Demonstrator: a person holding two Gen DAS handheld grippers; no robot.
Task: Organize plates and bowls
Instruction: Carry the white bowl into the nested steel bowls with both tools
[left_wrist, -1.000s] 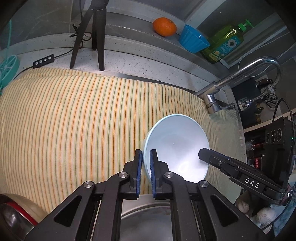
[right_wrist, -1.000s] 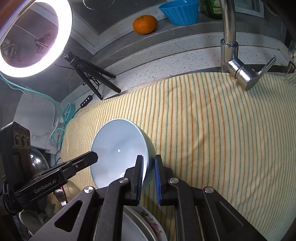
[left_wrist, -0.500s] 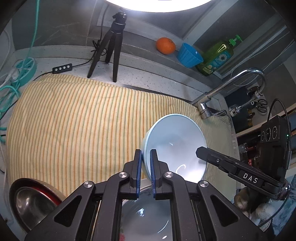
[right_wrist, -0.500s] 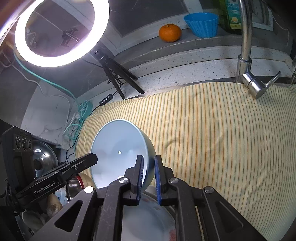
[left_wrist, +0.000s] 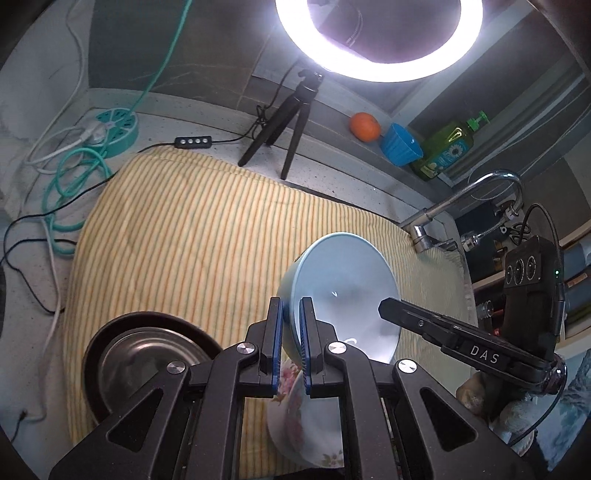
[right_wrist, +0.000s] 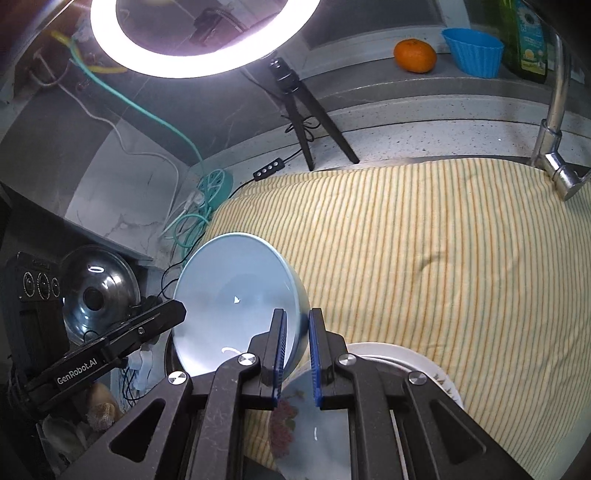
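A pale blue bowl (left_wrist: 345, 291) (right_wrist: 232, 299) hangs tilted above the striped cloth, held from both sides. My left gripper (left_wrist: 291, 317) is shut on its left rim. My right gripper (right_wrist: 296, 332) is shut on the opposite rim, and its black finger shows across the bowl in the left wrist view. Under the bowl sits a floral white bowl (left_wrist: 295, 417) (right_wrist: 295, 417). A white patterned plate (right_wrist: 424, 365) lies beneath it on the cloth. A steel bowl in a dark dish (left_wrist: 144, 354) rests at the lower left.
A yellow striped cloth (left_wrist: 207, 240) covers the counter. Behind it stand a ring light on a tripod (left_wrist: 288, 125), a faucet (left_wrist: 461, 199), an orange (left_wrist: 365, 126), a blue cup (left_wrist: 400, 144) and a soap bottle (left_wrist: 447, 147). Cables and a teal reel (left_wrist: 110, 125) lie at left.
Both grippers have lifted and drawn back with the blue bowl between them. The floral bowl, plate and steel bowl have come into view below, and the ring light above.
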